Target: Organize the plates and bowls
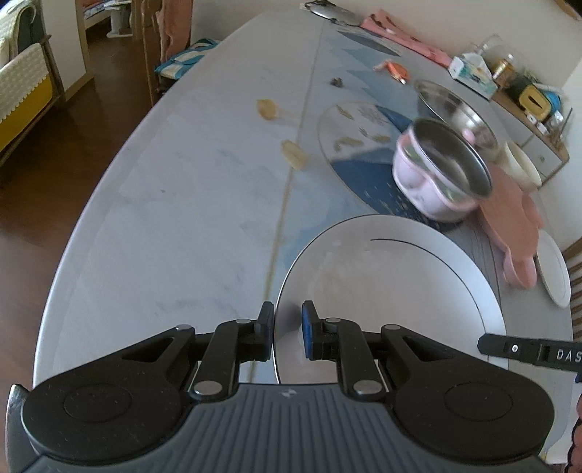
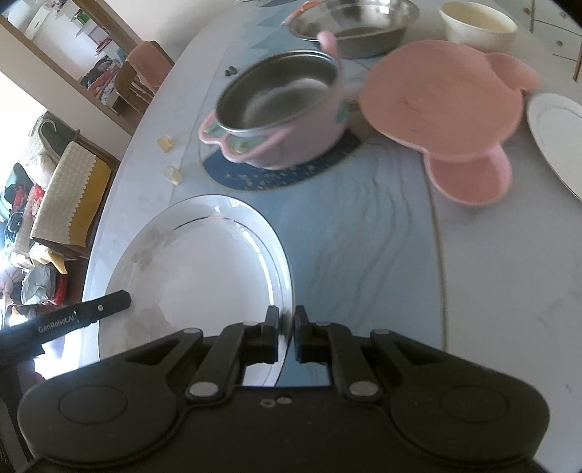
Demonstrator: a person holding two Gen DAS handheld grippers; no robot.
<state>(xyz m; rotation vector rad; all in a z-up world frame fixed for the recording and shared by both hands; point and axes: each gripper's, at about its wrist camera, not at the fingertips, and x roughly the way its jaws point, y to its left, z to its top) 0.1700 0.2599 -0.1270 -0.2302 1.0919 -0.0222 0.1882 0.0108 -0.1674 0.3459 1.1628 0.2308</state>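
Observation:
A large white plate [image 1: 393, 291] with a thin dark ring is held at two opposite points of its rim. My left gripper [image 1: 287, 324] is shut on the plate's left rim, and my right gripper [image 2: 286, 327] is shut on the right rim of the plate [image 2: 196, 276]. Beyond it a pink bowl with a steel liner [image 2: 280, 109] stands on a dark blue round mat [image 2: 291, 171]. Further back are a steel basin [image 2: 353, 29], a pink mouse-shaped plate [image 2: 443, 102], a cream bowl [image 2: 476, 25] and a small white plate [image 2: 560, 134].
The long pale table [image 1: 182, 203] carries small yellowish scraps [image 1: 293, 154] left of the mat. A tissue box and jars [image 1: 473, 72] stand on a side shelf at the far right. Chairs [image 1: 171, 47] and dark wooden floor lie off the table's left edge.

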